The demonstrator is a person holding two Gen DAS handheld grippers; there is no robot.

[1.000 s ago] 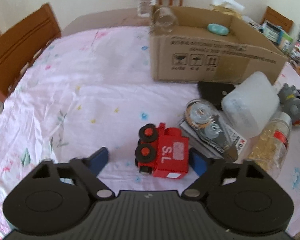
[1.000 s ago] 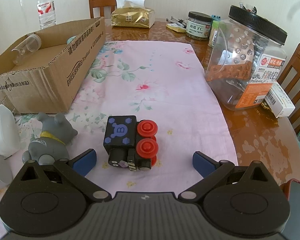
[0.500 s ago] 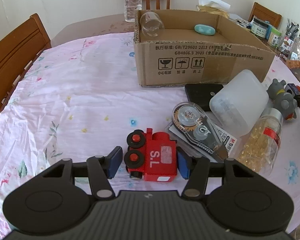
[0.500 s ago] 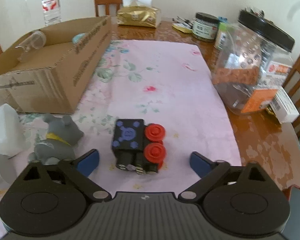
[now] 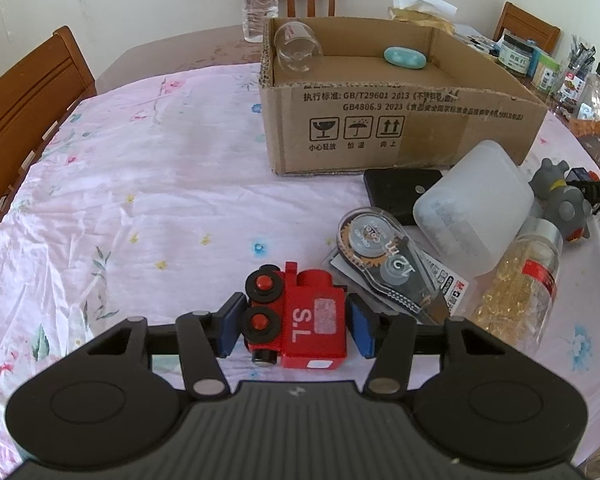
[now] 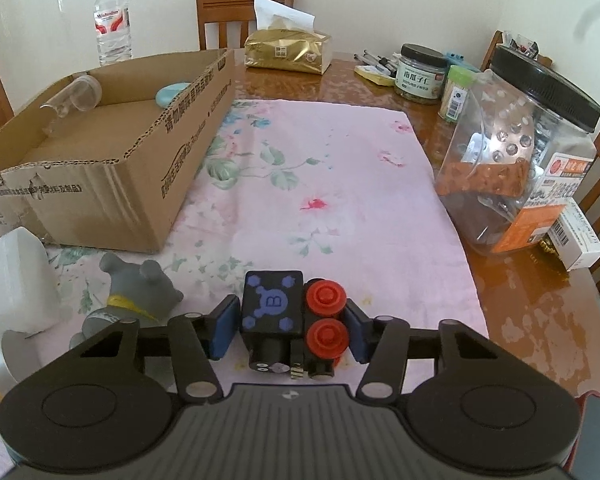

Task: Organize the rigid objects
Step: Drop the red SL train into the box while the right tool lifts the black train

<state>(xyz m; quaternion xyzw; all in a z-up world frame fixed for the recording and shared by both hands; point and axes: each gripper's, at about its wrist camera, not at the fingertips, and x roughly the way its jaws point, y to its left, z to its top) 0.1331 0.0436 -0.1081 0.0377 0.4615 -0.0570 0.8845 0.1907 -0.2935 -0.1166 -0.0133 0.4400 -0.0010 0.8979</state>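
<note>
pink floral tablecloth (image 5: 148, 184) | left claw (image 5: 294, 322) angled down, clamping red train (image 5: 300, 320) | right claw (image 6: 290, 326) (likewise tilted) clamping black train (image 6: 284, 320)

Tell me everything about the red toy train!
The red toy train looks like painted wood: a blocky body marked "S.L" in white, a small chimney, and black wheels with red hubs. It lies tipped on its side on the pink flowery tablecloth, pinched between the blue pads of the left gripper.

Each tool, left (image 5: 295, 322) and right (image 6: 291, 326), has a black ribbed body with a small pale emblem, two round black discs with recessed centres, black linkage arms pinned by silver rivets, and blue pads (image 5: 230, 330) on the fingertips.
</note>
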